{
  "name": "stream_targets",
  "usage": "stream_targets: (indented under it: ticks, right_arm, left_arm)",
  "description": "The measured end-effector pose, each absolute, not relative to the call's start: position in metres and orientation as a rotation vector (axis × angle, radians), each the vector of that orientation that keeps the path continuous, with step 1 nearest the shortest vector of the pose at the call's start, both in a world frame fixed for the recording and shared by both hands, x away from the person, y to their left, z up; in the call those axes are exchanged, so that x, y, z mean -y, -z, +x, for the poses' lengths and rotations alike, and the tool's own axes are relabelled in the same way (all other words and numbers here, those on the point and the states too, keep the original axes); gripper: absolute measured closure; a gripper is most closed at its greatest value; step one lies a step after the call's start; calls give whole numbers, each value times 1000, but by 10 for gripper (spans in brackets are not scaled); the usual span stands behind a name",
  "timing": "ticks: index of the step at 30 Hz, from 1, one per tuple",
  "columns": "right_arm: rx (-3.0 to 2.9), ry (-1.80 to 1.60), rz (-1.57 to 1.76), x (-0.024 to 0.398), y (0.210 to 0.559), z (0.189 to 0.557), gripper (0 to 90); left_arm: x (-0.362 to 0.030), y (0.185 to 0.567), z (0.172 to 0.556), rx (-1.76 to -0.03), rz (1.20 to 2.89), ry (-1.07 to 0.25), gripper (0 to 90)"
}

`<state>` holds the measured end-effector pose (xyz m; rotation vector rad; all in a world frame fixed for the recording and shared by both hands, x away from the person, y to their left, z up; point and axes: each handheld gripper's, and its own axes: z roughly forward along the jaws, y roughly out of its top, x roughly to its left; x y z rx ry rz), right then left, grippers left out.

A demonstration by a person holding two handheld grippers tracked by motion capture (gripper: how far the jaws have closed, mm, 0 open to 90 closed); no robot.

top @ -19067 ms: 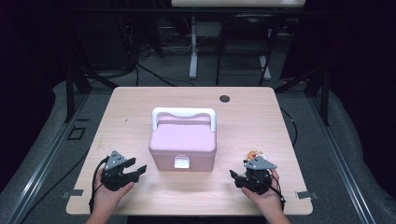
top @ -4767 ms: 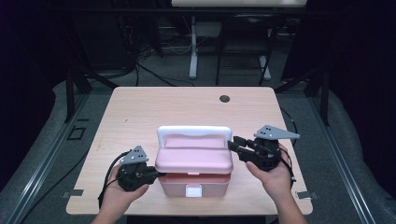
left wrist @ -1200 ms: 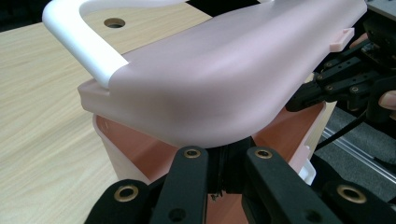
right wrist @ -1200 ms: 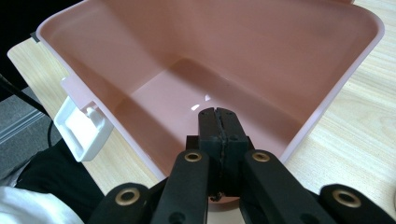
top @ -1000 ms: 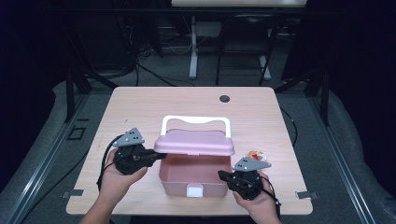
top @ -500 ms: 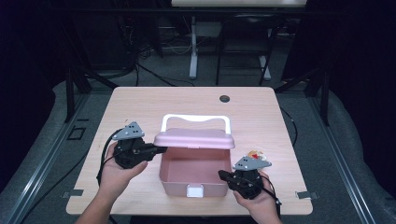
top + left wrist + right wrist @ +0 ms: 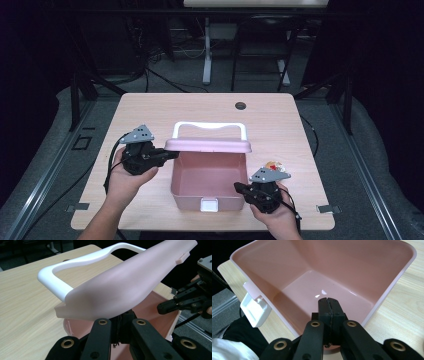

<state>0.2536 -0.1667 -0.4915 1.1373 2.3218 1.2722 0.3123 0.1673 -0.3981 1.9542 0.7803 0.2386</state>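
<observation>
A pink box (image 7: 190,192) stands open at the table's near middle, its inside bare, with a white latch (image 7: 208,204) on its front wall. Its pink lid (image 7: 207,145) with a white handle (image 7: 210,125) is tipped up at the back. My left gripper (image 7: 172,154) is shut, its tips tucked under the lid's left edge (image 7: 120,287), nothing between the jaws (image 7: 122,320). My right gripper (image 7: 239,188) is shut too, its tips reaching over the box's front right rim (image 7: 382,297) into the box (image 7: 328,301). The latch (image 7: 255,308) shows at the left.
A small orange, red and white object (image 7: 272,165) lies on the table just behind my right hand. A dark round hole (image 7: 241,105) sits near the table's far edge. Bare wood lies to the left and beyond the box. Stands and cables crowd the dark floor behind.
The lid has tipped up a little more, with my left gripper rising slightly under its left edge. My right gripper has stayed at the box's front right corner.
</observation>
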Motion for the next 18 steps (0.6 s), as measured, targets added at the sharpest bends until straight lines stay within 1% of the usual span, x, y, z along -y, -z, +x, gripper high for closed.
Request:
stream_targets:
  ticks: [18]
  right_arm:
    - [-2324, -1274, 1128, 167, 492, 254, 900]
  left_arm:
    - [-165, 389, 323, -796, 1941, -257, 893]
